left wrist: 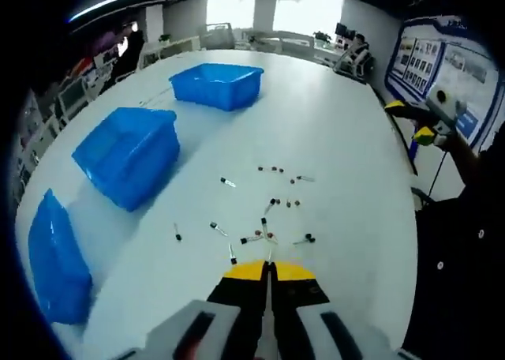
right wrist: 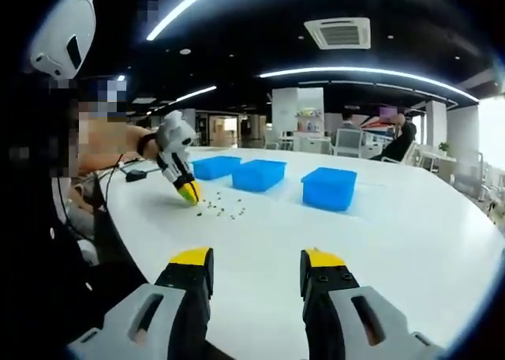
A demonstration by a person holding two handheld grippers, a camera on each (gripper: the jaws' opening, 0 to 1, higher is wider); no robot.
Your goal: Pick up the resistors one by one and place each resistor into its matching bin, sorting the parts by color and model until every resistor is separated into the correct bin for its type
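left gripper view: left hand-held gripper [left wrist: 268,267] pressed together over resistors [left wrist: 268,210] | right hand-held gripper [right wrist: 256,259] spread, near table [right wrist: 410,218] edge

A large white table [left wrist: 331,139] is carrying everything — three blue bins and a scatter of small resistors [left wrist: 268,210]; in the left gripper view the bins are sitting in a curve, one [left wrist: 217,85] at about eleven o'clock, one [left wrist: 130,155] at about nine, one [left wrist: 55,261] at about eight; the resistors are lying loose at about six, well apart from the bins; in the right gripper view a dark cable [right wrist: 130,176] is lying on the table's edge at about ten.
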